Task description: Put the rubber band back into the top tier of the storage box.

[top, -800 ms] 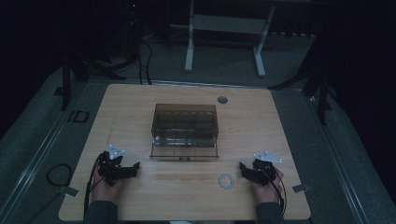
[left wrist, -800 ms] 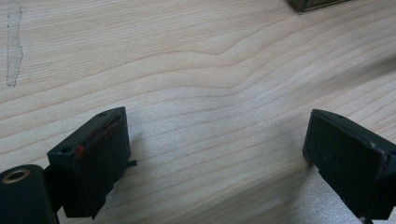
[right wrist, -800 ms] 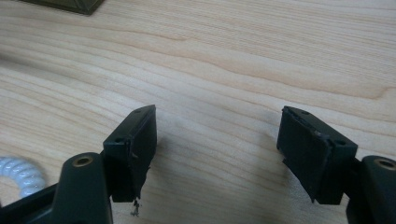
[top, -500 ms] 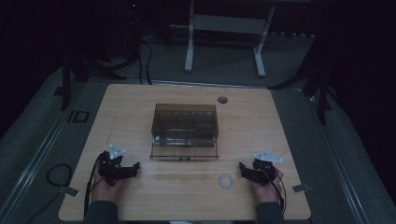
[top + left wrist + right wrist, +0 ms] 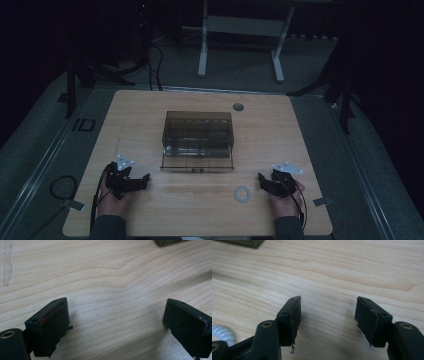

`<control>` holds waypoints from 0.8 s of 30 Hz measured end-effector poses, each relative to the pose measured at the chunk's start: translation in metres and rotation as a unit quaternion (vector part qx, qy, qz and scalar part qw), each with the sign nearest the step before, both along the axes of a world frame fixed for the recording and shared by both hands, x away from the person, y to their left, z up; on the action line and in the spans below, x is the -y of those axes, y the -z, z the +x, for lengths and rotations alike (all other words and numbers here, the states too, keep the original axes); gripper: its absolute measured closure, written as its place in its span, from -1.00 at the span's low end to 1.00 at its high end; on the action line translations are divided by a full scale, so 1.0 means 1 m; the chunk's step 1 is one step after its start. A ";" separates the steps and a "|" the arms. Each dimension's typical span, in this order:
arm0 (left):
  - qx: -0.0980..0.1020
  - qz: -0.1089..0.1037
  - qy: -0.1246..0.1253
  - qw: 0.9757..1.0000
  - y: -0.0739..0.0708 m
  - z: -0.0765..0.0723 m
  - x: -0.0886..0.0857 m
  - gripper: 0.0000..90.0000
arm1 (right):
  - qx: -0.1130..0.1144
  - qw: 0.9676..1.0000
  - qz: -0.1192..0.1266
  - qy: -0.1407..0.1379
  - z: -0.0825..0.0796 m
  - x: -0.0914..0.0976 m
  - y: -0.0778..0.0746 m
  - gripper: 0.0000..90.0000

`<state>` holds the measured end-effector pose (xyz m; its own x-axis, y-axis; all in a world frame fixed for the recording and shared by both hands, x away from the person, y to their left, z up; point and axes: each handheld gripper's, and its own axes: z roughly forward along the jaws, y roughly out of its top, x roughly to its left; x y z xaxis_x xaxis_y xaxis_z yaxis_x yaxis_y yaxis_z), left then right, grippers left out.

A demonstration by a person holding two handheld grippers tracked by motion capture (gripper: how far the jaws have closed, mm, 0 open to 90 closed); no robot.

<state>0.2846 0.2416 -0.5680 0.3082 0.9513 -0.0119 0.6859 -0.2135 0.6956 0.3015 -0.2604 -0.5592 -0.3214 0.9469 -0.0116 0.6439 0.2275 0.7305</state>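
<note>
One desk [image 5: 150,115], light wood with a clear grain, and on it three things to count: one smoky, see-through box [image 5: 198,135] sitting in the middle of the frame, one small white ring [image 5: 243,193] lower down and a bit right of centre, and one small round grey disc [image 5: 238,107] near the desk's far edge, upper centre. Two grippers, one per hand, both low in the frame. The left gripper [image 5: 140,180] rests at the lower left, its fingers [image 5: 50,322] wide apart with bare wood between them. The right gripper [image 5: 263,181] sits at the lower right, pointing toward the ring, fingers [image 5: 290,315] spread as well and nothing between them. The ring lies flat on the desk just beside the right gripper's tips, apart from them; in the right gripper view a white, ribbed, rope-like curve of the ring peeks in at the lower left edge. The box is brownish and transparent, with a low flat tray-like part jutting out at its front toward the person; a corner of it shows at the top of each gripper view.
</note>
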 end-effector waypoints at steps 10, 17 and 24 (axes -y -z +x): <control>0.000 0.000 -0.004 1.000 0.000 0.000 0.001 -0.86 | 0.001 1.000 -0.014 -0.006 -0.006 -0.001 -0.011 0.02; 0.000 0.000 -0.004 1.000 0.000 0.000 0.001 -0.86 | -0.009 1.000 -0.018 -0.009 -0.006 -0.001 -0.020 0.07; -0.001 0.000 -0.005 1.000 0.000 0.000 0.001 -0.86 | -0.024 0.999 -0.035 -0.024 -0.002 -0.003 -0.024 0.06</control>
<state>0.2850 0.2402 -0.5681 0.2988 0.9543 -0.0117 0.6891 -0.2072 0.6945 0.2995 -0.2571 -0.5347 -0.3686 0.9275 -0.0618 0.6642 0.3093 0.6806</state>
